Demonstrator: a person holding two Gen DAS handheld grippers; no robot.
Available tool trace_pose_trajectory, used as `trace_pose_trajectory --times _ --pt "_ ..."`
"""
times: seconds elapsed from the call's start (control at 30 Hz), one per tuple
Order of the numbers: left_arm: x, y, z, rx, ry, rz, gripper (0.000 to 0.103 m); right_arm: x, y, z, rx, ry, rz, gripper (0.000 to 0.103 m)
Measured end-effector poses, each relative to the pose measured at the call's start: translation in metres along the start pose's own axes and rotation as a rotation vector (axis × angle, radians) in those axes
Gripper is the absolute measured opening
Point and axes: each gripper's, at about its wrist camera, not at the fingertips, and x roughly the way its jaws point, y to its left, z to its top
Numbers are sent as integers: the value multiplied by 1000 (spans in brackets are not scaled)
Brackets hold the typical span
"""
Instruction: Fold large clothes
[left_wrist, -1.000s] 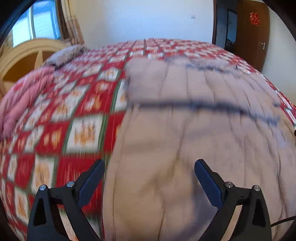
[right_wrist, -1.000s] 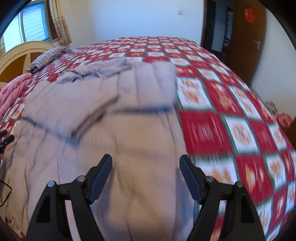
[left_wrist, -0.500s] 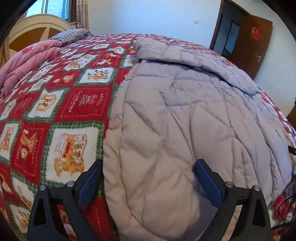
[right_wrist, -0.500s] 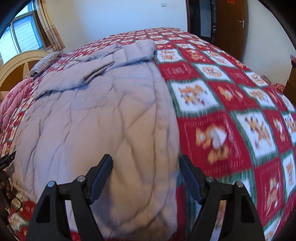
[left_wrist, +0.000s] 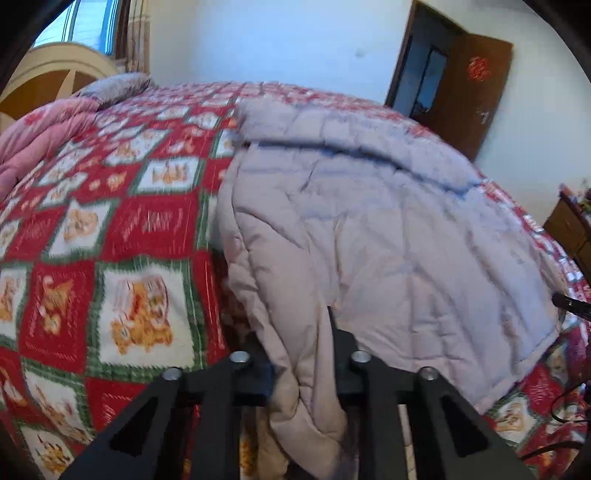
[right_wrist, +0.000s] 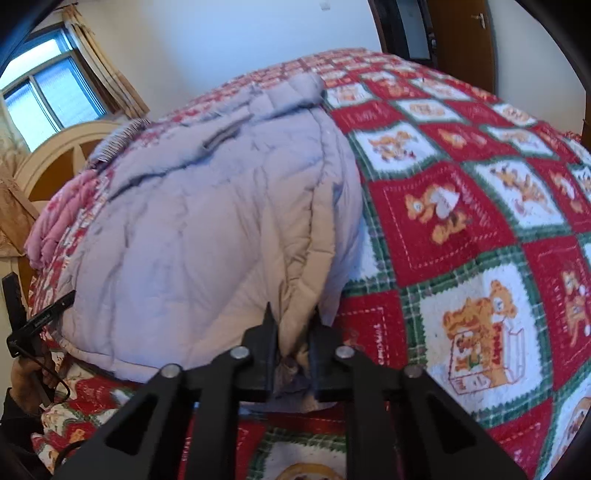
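1. A pink quilted blanket (left_wrist: 40, 136) is seen bunched along the far left edge of the bed, beside a cream arched headboard (left_wrist: 48, 74) set under a window (left_wrist: 77, 26).
2. The bed is covered by a red, white and green patchwork bedspread (left_wrist: 140, 229) printed with teddy bears; its squares are left bare on the left of the left wrist view and on the right of the right wrist view.
3. A large pale lilac quilted coat (left_wrist: 369, 229) is laid flat along the bedspread, its collar end turned toward the far side of the bed and its hem brought to the near edge.
4. The near left corner of the hem is pinched by the left gripper (left_wrist: 301, 354); its jaws have just been closing, and a fold of the padded fabric is pressed between the two black fingers (left_wrist: 341, 347), with more cloth hanging below them.
5. The near right corner of the quilted coat (right_wrist: 207, 236) is clamped in the same way by the right gripper (right_wrist: 293, 343), whose jaws have also just been closing on a narrow ridge of fabric.
6. In the right wrist view, part of the left gripper's black frame (right_wrist: 40, 317) is caught at the far left edge, with a hand (right_wrist: 26, 380) beneath it.
7. A dark wooden door (left_wrist: 476, 85) marked with a red ornament is shown open at the back right of the room, against a pale wall (left_wrist: 277, 40).
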Motion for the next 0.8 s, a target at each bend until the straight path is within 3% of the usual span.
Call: trace_pose_trajectory --times 0.23,0.4,0.47,0.57,0.67,0.8 --pt "-84 5 39 -16 -192 -129 12 -67 19 15 -24 -150 113 12" --pt "-147 9 65 -1 -325 -181 12 -131 40 31 -67 -292 199 12" --pt "-154 8 80 35 -355 -176 12 -148 47 43 -78 -346 217 12" --pt "-140 -1 106 135 -394 -122 13 -156 54 72 -101 -407 218 12" --pt "-108 -5 134 164 -417 -90 17 -134 54 107 -101 -427 196 12" --pt "-67 7 172 77 -378 -99 20 -98 51 149 -63 -426 162 12"
